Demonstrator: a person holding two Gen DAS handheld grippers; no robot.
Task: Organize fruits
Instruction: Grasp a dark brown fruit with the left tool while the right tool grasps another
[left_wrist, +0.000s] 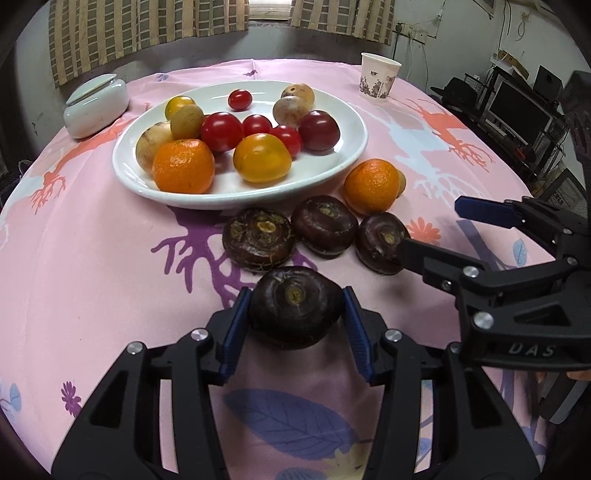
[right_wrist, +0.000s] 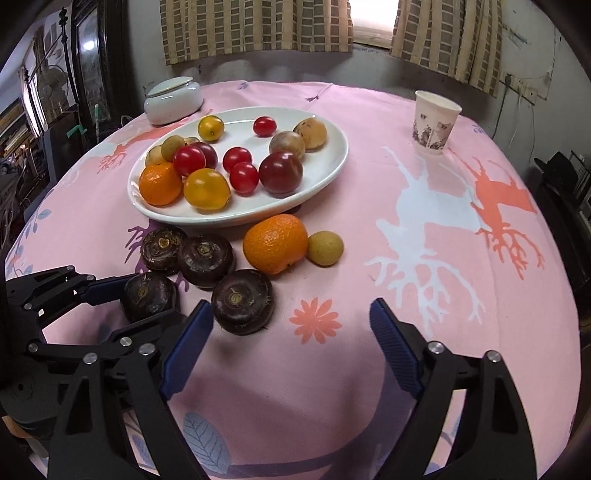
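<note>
We see the left gripper (left_wrist: 295, 306) clamped on a dark water chestnut (left_wrist: 294, 301) on the pink tablecloth (left_wrist: 110, 258), at 6 o'clock from the white plate (left_wrist: 347, 155) of fruit. Three more chestnuts (left_wrist: 325, 225) lie between them. The right gripper (right_wrist: 291, 325) stands apart, empty, over bare cloth at 4 o'clock from a loose orange (right_wrist: 275, 243).

Left gripper (left_wrist: 295, 306) fingers clamped; right gripper (right_wrist: 291, 321) fingers spread, empty.
</note>
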